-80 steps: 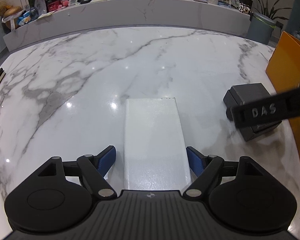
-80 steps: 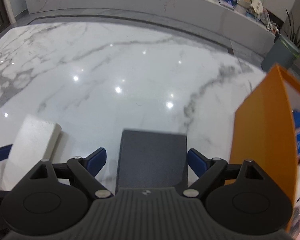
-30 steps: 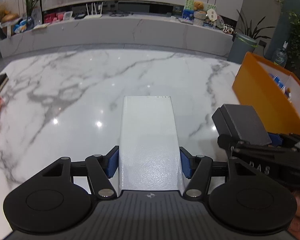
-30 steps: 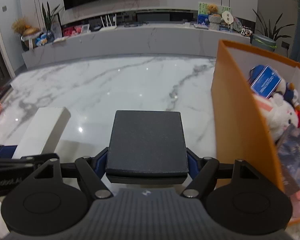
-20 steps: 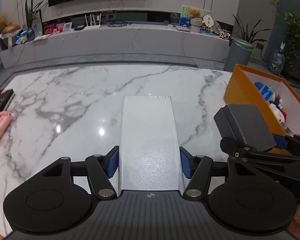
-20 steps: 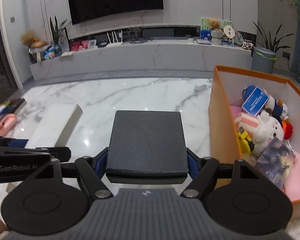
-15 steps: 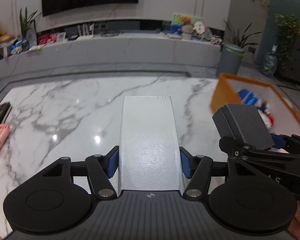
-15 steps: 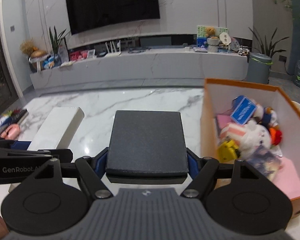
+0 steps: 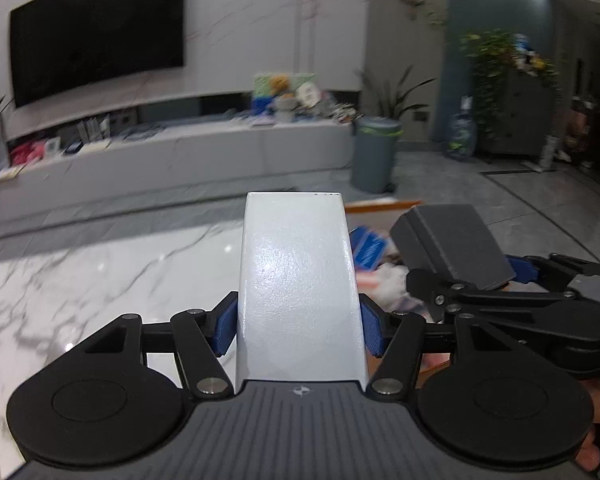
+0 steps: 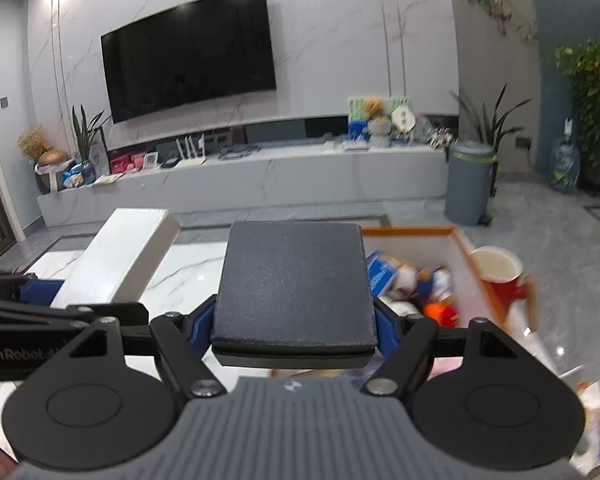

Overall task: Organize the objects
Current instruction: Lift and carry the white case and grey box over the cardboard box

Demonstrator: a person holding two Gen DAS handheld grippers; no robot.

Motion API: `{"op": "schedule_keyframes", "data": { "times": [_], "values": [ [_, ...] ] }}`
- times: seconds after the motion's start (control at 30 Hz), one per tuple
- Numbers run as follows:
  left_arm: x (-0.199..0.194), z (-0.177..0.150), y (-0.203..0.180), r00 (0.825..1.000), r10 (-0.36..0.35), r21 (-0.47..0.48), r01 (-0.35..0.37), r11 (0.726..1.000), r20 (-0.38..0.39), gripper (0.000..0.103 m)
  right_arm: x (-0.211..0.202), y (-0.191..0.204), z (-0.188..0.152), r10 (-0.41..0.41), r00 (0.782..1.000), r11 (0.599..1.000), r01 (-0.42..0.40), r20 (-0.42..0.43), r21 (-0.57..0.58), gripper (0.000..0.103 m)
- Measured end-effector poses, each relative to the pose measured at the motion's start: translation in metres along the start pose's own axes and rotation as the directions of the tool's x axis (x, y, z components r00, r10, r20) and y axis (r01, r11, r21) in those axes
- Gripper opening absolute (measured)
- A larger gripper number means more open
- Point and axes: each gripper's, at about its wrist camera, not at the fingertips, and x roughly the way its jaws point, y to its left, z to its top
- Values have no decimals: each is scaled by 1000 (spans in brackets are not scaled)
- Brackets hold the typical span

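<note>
A long white box (image 9: 298,292) was held tight in the left gripper (image 9: 298,330). Its blue pads (image 9: 225,328) were pressed on both sides of the box near its back end. The box was stuck out forward and was kept up in the air, above the shiny marble table (image 9: 100,272).

A flat dark grey box (image 10: 294,286) was held tight in the right gripper (image 10: 294,330). Blue pads (image 10: 384,330) were pressed on its two sides as well. This box was also up in the air and lay level.

The two grippers were side by side, close together, with the white box on the left and the grey box on the right. In each view the other box could be seen just beside it.

An orange bin (image 10: 412,232) with white walls inside was seen below and ahead of the grey box. Soft toys (image 10: 432,284) and a blue packet (image 10: 380,272) were lying in it. A red cup (image 10: 498,272) was seen just outside the bin's right wall.

Far behind, a big black TV (image 10: 188,52) was hung on the wall, and a grey trash can (image 10: 470,182) was stood on the floor.
</note>
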Motion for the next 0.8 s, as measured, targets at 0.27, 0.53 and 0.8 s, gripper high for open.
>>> {"op": "schedule_keyframes", "data": {
  "times": [0.27,0.53,0.8],
  "values": [
    [2,23,-51,994,-105,75,102,992,37,70,-45,-51,15,-56,996,998,56,70,11,76],
    [43,22,-68,987,-162,66,163,984,-22,70,-46,-90,13,-104,994,994,102,42,38,76],
    [98,19,-42,973,-206,-67,200,978,-106,70,-6,-113,4,-111,994,989,112,-9,98,76]
  ]
}}
